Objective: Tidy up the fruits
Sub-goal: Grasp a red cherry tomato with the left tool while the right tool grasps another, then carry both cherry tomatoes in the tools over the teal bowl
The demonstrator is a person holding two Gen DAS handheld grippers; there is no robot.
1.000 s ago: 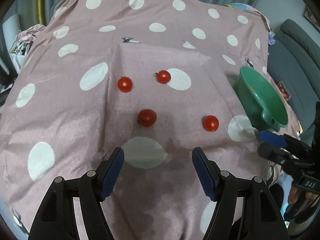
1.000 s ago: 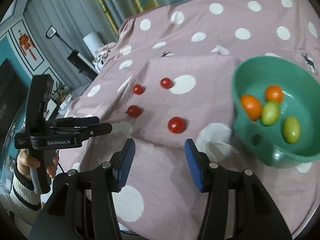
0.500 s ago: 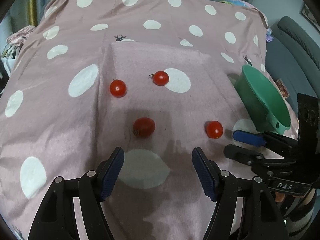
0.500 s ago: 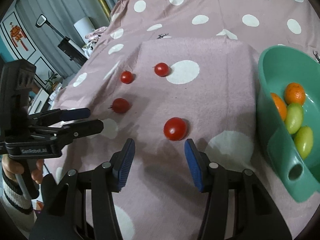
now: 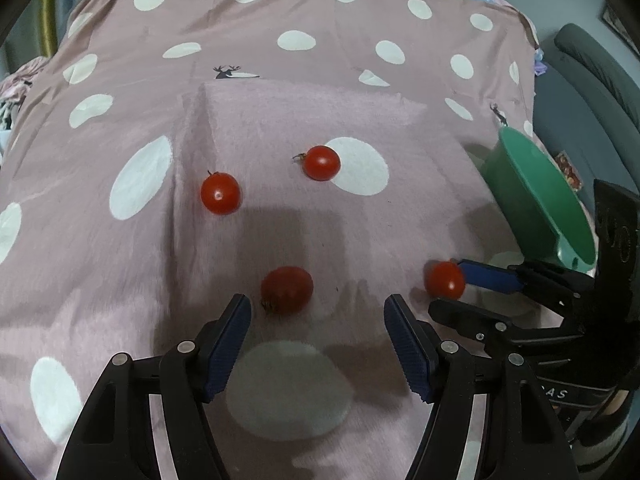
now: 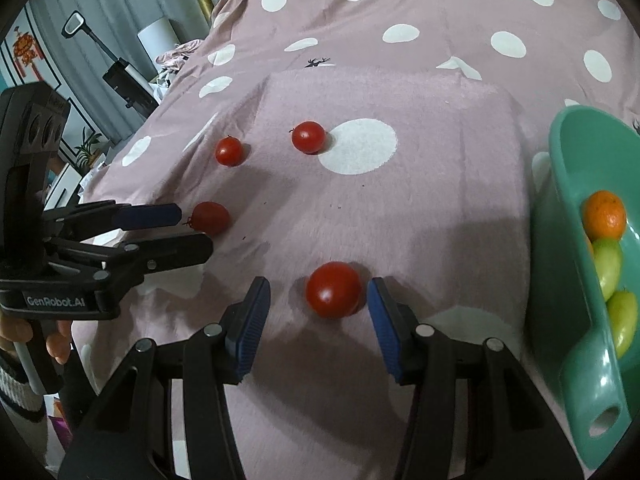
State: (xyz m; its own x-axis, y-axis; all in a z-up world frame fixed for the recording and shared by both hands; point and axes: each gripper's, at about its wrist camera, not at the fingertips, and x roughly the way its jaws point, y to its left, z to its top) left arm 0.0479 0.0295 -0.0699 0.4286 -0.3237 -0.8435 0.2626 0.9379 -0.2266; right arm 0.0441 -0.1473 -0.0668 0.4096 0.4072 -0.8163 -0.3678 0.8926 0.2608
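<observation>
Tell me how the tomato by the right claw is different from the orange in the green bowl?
The tomato is red; the orange is orange. The tomato lies on the spotted cloth, outside the bowl; the orange sits inside it, on top of green fruits. The tomato skin looks smooth and shiny; the orange's looks duller. The tomato sits between the open right claw's fingers; nothing reaches for the orange. Both are round.

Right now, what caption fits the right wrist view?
Open right gripper straddling a tomato on the dotted cloth, green bowl of fruit beside it.
</observation>
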